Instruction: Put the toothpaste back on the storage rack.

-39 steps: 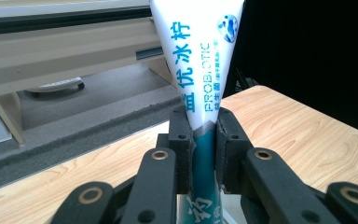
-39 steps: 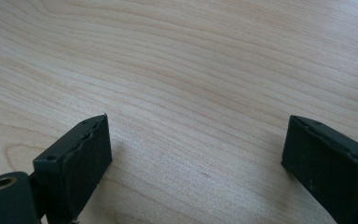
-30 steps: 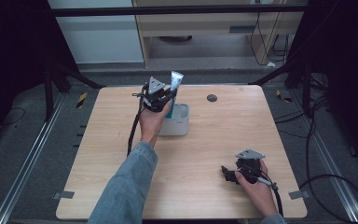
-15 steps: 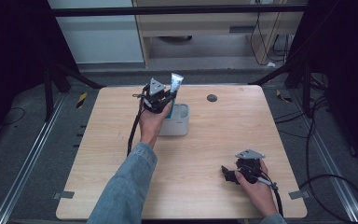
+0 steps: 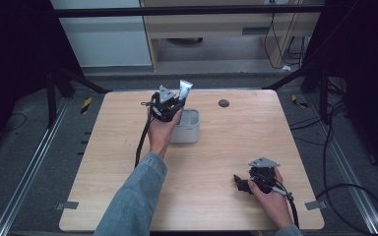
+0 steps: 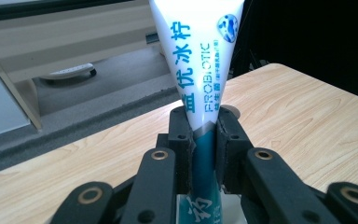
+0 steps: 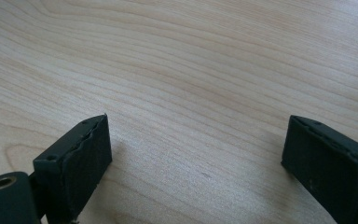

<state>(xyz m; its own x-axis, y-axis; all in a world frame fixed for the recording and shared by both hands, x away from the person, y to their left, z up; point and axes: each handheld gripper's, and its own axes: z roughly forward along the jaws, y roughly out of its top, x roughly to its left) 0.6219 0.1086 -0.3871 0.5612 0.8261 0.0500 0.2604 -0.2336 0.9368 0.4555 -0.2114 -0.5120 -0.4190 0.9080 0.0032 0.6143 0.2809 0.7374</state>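
The right gripper (image 5: 242,183) rests on the table (image 5: 236,142) at the near right, jaws wide apart with nothing between them; farther off, left of the middle, the left gripper (image 5: 173,104) squeezes a tube (image 5: 184,89) — white on top, teal lower down — held upright over a small grey box (image 5: 189,129); a dark round spot (image 5: 223,103) sits at the far edge.

White-and-teal toothpaste tube (image 6: 200,70) stands upright above the grey cup (image 5: 189,129).
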